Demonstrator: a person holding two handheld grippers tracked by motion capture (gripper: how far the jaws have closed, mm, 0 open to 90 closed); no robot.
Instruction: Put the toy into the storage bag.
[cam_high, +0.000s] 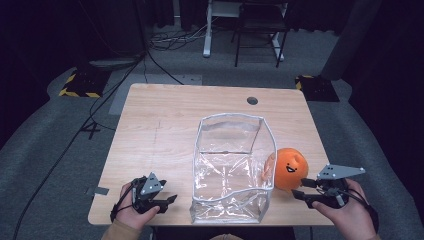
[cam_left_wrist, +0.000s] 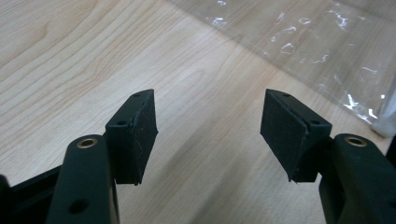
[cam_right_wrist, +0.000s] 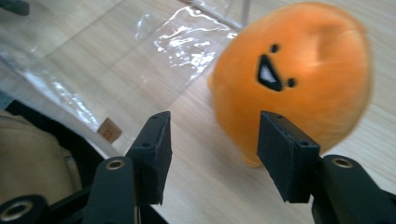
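An orange plush toy (cam_high: 289, 168) with a black smiling face sits on the wooden table (cam_high: 165, 115), touching the right side of a clear plastic bag (cam_high: 232, 170) that stands open-topped at the table's middle front. My right gripper (cam_high: 305, 188) is open at the front right, just short of the plush toy (cam_right_wrist: 294, 79), with nothing between its jaws. My left gripper (cam_high: 169, 204) is open at the front left, jaws pointing toward the clear plastic bag (cam_left_wrist: 317, 51), a short gap away from it. Only bare wood lies between the left jaws.
A round cable hole (cam_high: 252, 100) sits near the table's far edge. Beyond the table are grey carpet, trailing cables (cam_high: 95, 115), a white stand (cam_high: 207, 30) and a dark chair frame (cam_high: 260, 30). The table's front edge lies just under both hands.
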